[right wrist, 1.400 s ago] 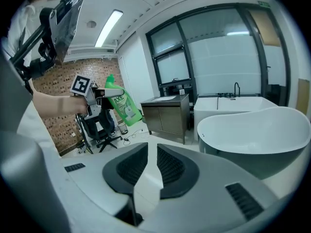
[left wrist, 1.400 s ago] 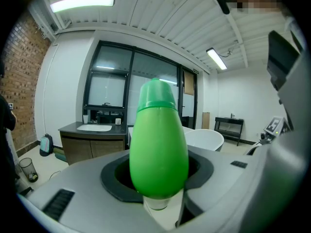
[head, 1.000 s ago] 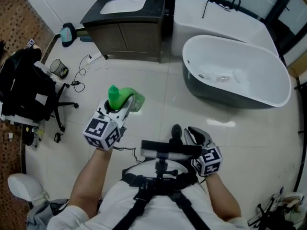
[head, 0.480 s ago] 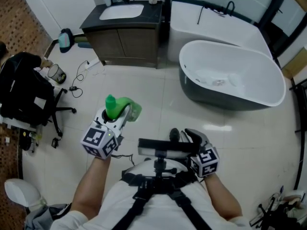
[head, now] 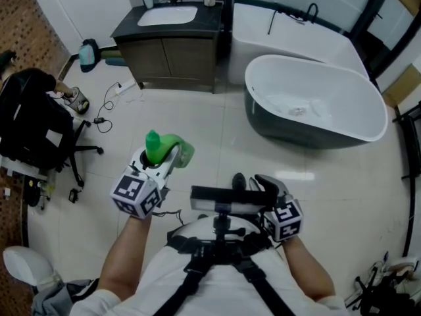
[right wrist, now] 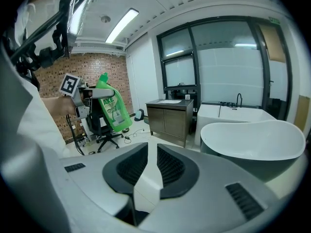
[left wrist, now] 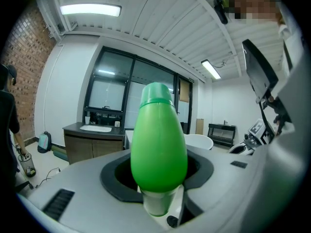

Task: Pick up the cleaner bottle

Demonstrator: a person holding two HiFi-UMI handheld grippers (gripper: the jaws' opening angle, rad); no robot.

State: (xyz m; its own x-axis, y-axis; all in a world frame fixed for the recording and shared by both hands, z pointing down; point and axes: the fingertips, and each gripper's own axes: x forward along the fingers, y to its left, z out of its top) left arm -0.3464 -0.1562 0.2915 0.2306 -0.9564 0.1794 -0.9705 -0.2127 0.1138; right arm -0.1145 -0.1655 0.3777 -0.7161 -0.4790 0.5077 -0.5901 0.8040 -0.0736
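The cleaner bottle [head: 164, 147] is bright green with a green cap, and it hangs in the air above the tiled floor. My left gripper [head: 160, 158] is shut on it. In the left gripper view the bottle [left wrist: 159, 144] fills the space between the jaws, cap end pointing away. The right gripper view shows the bottle [right wrist: 112, 108] off to the left, tilted, with its printed label showing. My right gripper [head: 255, 182] is held low at the right, its jaws a narrow gap apart with nothing between them [right wrist: 151, 166].
A white freestanding bathtub [head: 316, 104] stands ahead on the right. A dark vanity with a white sink [head: 172, 38] is ahead. A black office chair [head: 39, 127] and loose cables [head: 108, 104] lie to the left. A camera bar [head: 230, 199] sits at my chest.
The left gripper and its bottle sit a little lower in the head view, and the room has shifted slightly around them. The grip on the bottle and the right jaws look the same.
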